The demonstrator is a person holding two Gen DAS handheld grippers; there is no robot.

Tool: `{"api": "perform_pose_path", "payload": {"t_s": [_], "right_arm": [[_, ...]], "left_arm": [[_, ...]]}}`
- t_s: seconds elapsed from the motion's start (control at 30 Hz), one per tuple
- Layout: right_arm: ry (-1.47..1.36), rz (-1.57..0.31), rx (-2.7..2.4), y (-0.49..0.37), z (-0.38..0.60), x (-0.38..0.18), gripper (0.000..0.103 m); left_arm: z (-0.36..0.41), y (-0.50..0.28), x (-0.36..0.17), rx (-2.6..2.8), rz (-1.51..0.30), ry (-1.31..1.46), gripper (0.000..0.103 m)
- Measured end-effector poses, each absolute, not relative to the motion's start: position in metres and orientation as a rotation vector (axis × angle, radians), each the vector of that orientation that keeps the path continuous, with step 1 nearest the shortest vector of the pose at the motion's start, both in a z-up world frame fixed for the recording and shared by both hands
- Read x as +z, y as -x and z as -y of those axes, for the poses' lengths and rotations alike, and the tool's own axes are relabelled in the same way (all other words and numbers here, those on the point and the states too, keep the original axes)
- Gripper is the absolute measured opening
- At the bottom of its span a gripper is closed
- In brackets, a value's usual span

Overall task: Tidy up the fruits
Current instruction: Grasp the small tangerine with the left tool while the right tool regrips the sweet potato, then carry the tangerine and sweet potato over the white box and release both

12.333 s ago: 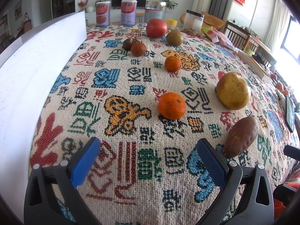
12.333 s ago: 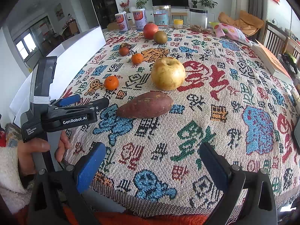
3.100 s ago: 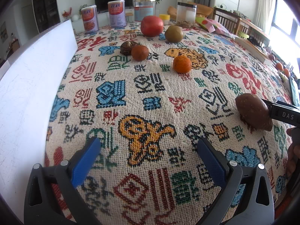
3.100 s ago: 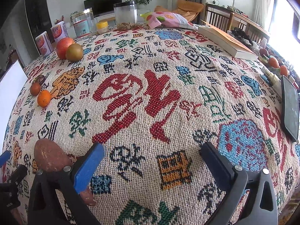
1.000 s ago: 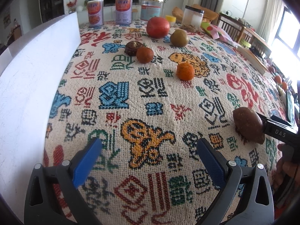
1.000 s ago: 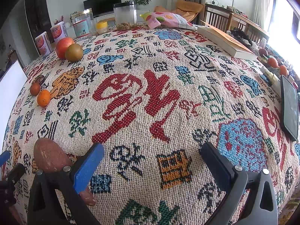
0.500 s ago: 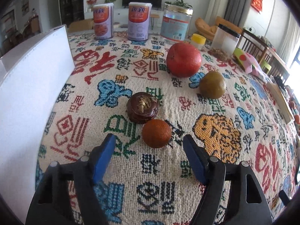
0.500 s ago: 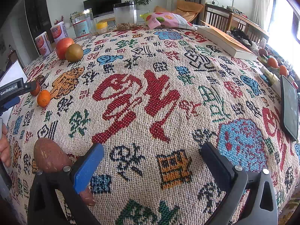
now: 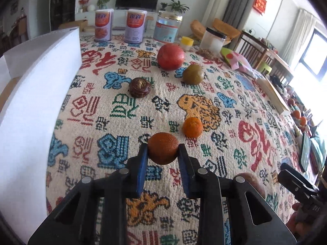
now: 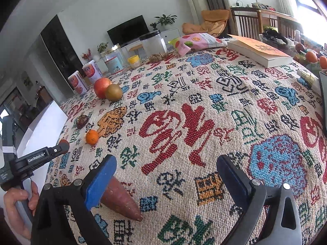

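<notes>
- On the bench [image 9: 255, 143], the apple [image 9: 170, 56] lies at upper centre of the left wrist view, a round fruit [image 9: 193, 74] just right of it.
- A small dark fruit [image 9: 140, 87] sits left of those.
- A tangerine [image 9: 192, 127] lies at centre, nearer.
- A sweet potato [image 10: 120, 200], partly hidden, seemingly lies at lower left of the right wrist view.
- Cans [image 9: 104, 28] stand along the far edge.

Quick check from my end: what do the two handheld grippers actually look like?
Both are black plastic frames with silver rivets and flat blue pads: left gripper, right gripper. The left one's side, seen in the right wrist view, carries white "GenRobot.AI" lettering and a white elastic band.
</notes>
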State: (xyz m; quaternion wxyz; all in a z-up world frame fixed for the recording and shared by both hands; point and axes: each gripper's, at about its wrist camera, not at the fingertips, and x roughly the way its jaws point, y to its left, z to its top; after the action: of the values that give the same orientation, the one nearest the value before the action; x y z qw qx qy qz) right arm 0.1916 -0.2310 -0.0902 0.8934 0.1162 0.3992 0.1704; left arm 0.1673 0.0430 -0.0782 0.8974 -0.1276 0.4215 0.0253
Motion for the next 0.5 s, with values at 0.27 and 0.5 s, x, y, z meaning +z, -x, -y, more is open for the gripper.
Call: {"api": "perform_pose_path", "payload": {"t_s": [0.27, 0.5], "right_arm": [[0.278, -1.159, 0.595, -0.201, 0.123, -0.101, 0.053], [0.106, -1.256, 0.553, -0.21, 0.151, -0.106, 0.044]], "left_arm": [[-0.022, -0.12, -0.06, -0.046, -0.905, 0.223, 0.029], [-0.024, -0.084, -0.042, -0.107, -0.907, 0.231, 0.028]]}}
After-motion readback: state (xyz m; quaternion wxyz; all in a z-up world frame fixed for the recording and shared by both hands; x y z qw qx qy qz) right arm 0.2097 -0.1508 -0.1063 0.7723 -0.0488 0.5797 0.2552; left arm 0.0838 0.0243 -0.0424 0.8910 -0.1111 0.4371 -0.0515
